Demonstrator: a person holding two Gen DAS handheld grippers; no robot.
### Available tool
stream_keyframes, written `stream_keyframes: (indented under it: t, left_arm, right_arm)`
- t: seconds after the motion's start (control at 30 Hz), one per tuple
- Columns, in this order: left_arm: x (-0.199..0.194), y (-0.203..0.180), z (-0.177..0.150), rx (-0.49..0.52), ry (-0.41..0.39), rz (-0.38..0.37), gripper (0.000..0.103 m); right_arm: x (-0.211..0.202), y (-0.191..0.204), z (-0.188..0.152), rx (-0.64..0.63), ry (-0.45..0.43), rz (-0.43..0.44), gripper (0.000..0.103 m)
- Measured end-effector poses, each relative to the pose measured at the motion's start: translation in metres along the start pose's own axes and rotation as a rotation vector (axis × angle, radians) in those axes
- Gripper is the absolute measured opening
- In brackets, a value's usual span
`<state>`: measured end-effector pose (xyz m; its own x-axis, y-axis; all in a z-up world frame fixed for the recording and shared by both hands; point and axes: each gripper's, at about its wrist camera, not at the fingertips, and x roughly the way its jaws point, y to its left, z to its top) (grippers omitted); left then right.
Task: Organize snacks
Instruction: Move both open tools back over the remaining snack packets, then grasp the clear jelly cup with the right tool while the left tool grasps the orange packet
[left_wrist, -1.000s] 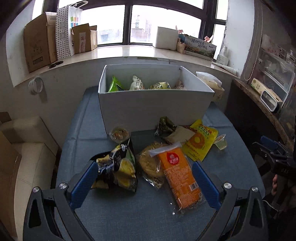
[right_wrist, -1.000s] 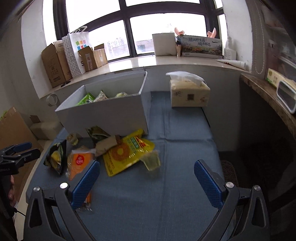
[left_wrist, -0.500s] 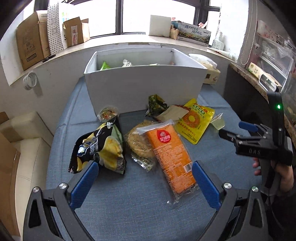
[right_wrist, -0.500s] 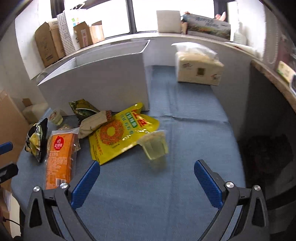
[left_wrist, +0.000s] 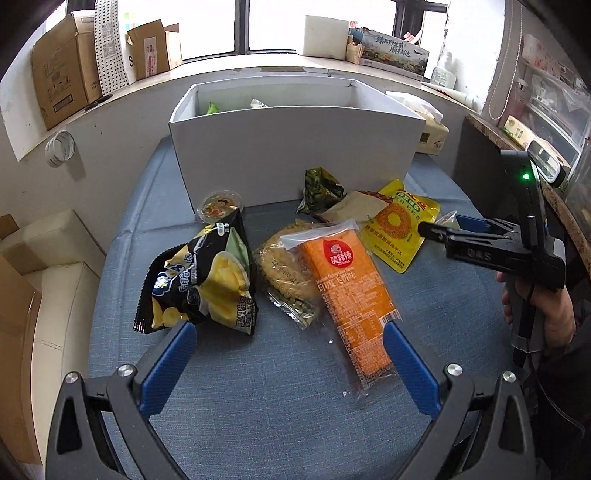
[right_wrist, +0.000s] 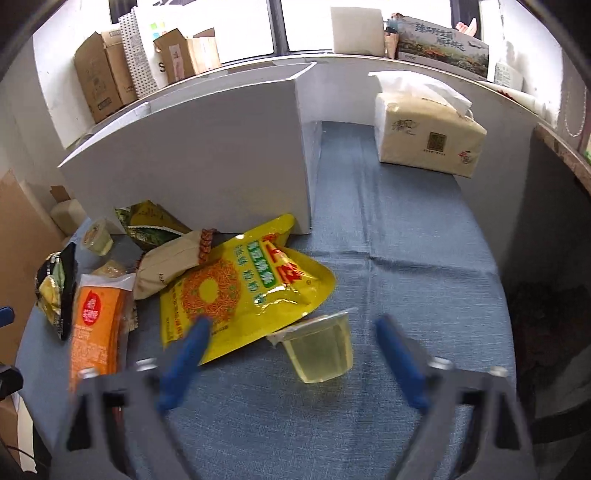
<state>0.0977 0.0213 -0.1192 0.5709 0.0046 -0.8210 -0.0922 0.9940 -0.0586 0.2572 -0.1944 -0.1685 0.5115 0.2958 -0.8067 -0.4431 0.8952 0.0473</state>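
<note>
My right hand-held gripper (right_wrist: 290, 332) is closing around the jelly cup (right_wrist: 317, 345) lying just right of the yellow pouch (right_wrist: 236, 291), not touching yet. It's light, slick plastic, so I'd pinch its side walls gently.

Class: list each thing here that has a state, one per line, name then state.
white box: open-topped, snacks inside
jelly cup: sealed, on its side
orange packet: sealed, lying flat
chip bag: unopened, crumpled
tissue pack: opened, tissue sticking out
left gripper: jaws open
right gripper: jaws closing around jelly cup
</note>
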Motion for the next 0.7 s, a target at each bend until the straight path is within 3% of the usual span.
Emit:
stream_keyframes:
  t: [0.03, 0.13, 0.33, 0.7]
  left_arm:
    - [0.001, -0.001, 0.0, 0.003, 0.001, 0.0, 0.103]
    - [0.003, -0.004, 0.0, 0.01, 0.007, -0.002, 0.103]
    - [0.006, -0.012, 0.001, 0.025, 0.013, -0.01, 0.103]
    - [0.028, -0.044, 0.015, 0.058, 0.038, -0.026, 0.103]
  right_arm:
    - [0.002, -0.001, 0.0, 0.0, 0.004, -0.029, 0.047]
    - [0.0, -0.005, -0.001, 0.023, 0.005, 0.017, 0.047]
    - [-0.014, -0.004, -0.004, 0.007, -0.016, 0.001, 0.047]
    - [-0.08, 0.002, -0.023, 0.046, -0.101, 0.048, 0.047]
